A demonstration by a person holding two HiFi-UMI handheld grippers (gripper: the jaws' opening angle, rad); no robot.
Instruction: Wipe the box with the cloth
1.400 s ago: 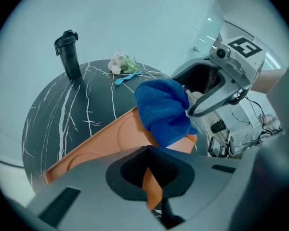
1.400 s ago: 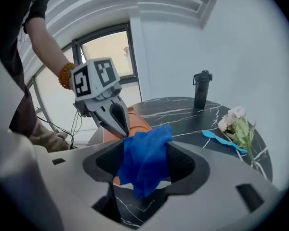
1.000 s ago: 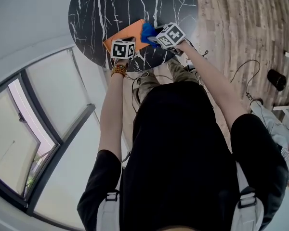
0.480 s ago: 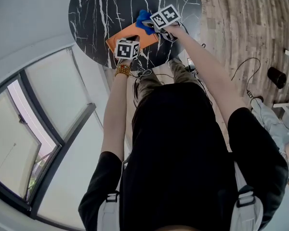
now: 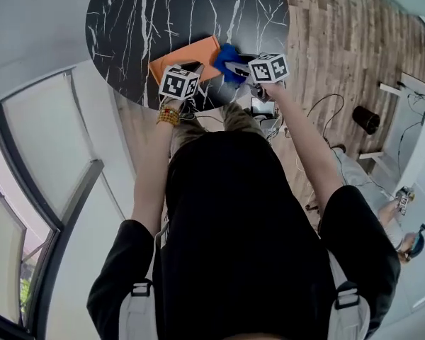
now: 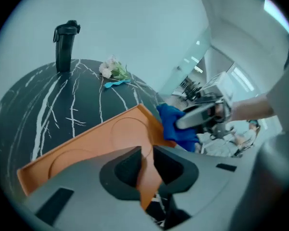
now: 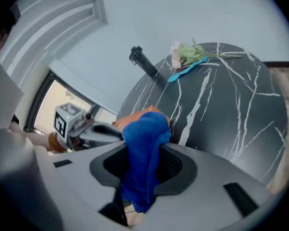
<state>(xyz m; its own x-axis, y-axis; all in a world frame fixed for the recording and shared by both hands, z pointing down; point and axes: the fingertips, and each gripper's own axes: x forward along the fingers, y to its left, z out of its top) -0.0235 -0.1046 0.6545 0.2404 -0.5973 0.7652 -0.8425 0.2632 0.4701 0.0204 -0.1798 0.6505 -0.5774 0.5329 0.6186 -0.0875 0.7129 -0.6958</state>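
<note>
A flat orange box (image 5: pixel 188 54) lies near the front edge of the round black marble table (image 5: pixel 142 13). My left gripper (image 5: pixel 191 68) grips the box's near wall; in the left gripper view the orange wall (image 6: pixel 145 172) fills the gap between its pads, though the jaws have just been opening a little. My right gripper (image 5: pixel 239 68) is shut on a blue cloth (image 5: pixel 227 54) at the box's right end, its jaws having just been closing. The cloth (image 7: pixel 142 143) bulges out between the pads and hangs below them. The box (image 7: pixel 135 117) shows behind the cloth.
At the table's far side stand a black bottle (image 6: pixel 65 40), a small flower bunch (image 6: pixel 113 70) and a light blue item (image 6: pixel 116 83). Cables (image 5: pixel 319 108) and a black cylinder (image 5: pixel 366 119) lie on the wooden floor to the right.
Over the last half second the right gripper drew the blue cloth back from the far side of the box to its right end. The left gripper stayed at the box's near edge.
</note>
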